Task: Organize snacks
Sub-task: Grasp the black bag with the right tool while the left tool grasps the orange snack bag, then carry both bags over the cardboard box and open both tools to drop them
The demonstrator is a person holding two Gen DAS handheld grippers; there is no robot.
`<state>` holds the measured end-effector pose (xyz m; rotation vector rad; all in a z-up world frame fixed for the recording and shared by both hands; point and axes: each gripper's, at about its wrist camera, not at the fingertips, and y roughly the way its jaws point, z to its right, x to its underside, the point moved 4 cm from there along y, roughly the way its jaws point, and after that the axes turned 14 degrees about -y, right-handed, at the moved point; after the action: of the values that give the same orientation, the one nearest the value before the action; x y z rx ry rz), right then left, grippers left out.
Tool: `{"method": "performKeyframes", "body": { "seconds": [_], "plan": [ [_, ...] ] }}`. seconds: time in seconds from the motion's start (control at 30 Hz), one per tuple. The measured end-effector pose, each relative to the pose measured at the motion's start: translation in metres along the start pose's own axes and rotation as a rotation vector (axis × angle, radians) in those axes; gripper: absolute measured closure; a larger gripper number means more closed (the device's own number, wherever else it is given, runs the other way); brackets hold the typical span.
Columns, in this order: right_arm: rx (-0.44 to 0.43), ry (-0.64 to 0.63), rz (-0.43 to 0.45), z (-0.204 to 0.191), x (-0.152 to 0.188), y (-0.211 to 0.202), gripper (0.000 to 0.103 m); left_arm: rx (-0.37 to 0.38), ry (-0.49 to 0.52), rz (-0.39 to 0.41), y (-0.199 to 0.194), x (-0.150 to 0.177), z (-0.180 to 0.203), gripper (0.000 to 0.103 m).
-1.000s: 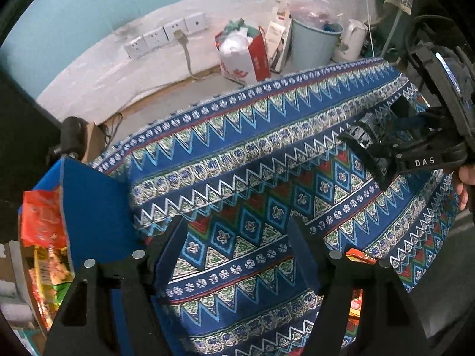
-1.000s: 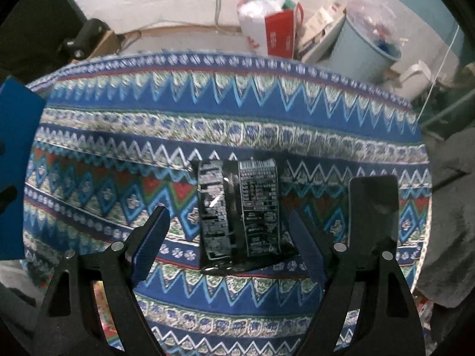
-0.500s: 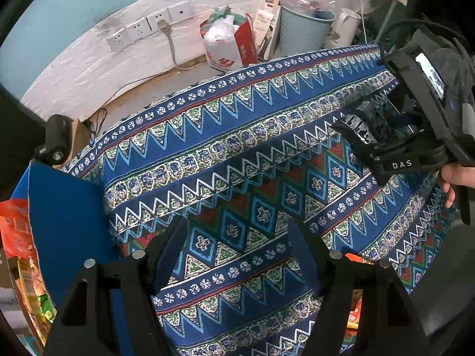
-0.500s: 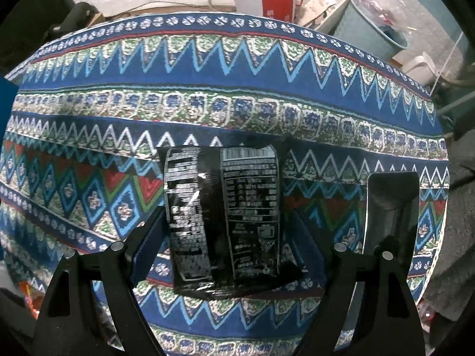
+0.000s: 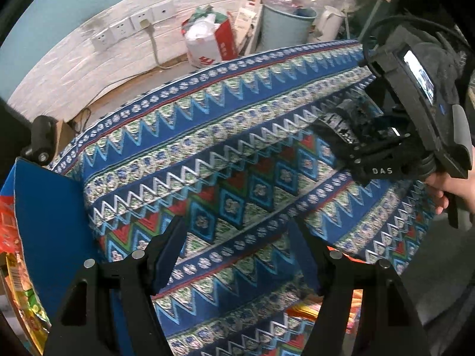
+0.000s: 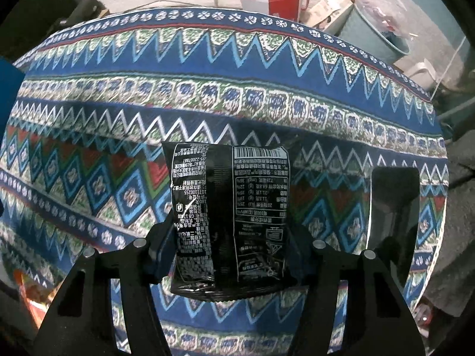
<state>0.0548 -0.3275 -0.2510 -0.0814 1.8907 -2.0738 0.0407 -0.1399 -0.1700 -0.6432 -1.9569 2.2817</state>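
On the desk (image 6: pixel 237 68), draped in a blue patterned cloth, our right tongs (image 6: pixel 234 255) straddle a black snack packet (image 6: pixel 228 213) that lies printed-back up on the fabric. Their arms sit spread on either side of its lower half, so we judge the packet is bracketed for a pinch but not yet squeezed; we cannot tell whether the pads touch the wrapper. From the other camera, the right tongs (image 5: pixel 353 148) show at the desk's far right with a hand (image 5: pixel 445 184) gripping the handle. Our left tongs (image 5: pixel 237 252) hang spread and empty above the near middle of the cloth, probably waiting their turn. A blue bin (image 5: pixel 50 222) stands at the left edge, with bright snack bags (image 5: pixel 17 267) beside it, the likely destination. Beyond the desk we see a whitewashed brick wall with wall sockets (image 5: pixel 130 26), a red-and-white bag (image 5: pixel 210 44), a pale bucket (image 5: pixel 285 26) and a white kettle (image 5: pixel 329 23) on the floor.
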Motion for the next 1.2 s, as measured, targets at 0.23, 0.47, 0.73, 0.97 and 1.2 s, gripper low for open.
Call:
{"method": "performKeyframes", "body": {
  "seconds": [0.23,0.47,0.73,0.97,1.2],
  "plan": [
    [-0.012,-0.007,0.05,-0.016,0.016,-0.039,0.042,0.065,0.067,-0.019,-0.012,0.022,0.029,0.026],
    [-0.032,0.018,0.084,-0.026,0.041,-0.068,0.042,0.126,0.116,-0.088,-0.008,0.054,0.058,0.024],
    [-0.031,0.054,0.1,-0.018,0.057,-0.079,0.042,0.13,0.16,-0.147,0.006,0.078,0.077,0.024],
    [-0.039,0.063,0.108,-0.016,0.057,-0.081,0.042,0.104,0.189,-0.166,0.029,0.086,0.076,0.032],
    [-0.046,0.063,0.113,-0.016,0.054,-0.081,0.042,0.086,0.195,-0.141,0.032,0.086,0.071,0.063]
  ]
}}
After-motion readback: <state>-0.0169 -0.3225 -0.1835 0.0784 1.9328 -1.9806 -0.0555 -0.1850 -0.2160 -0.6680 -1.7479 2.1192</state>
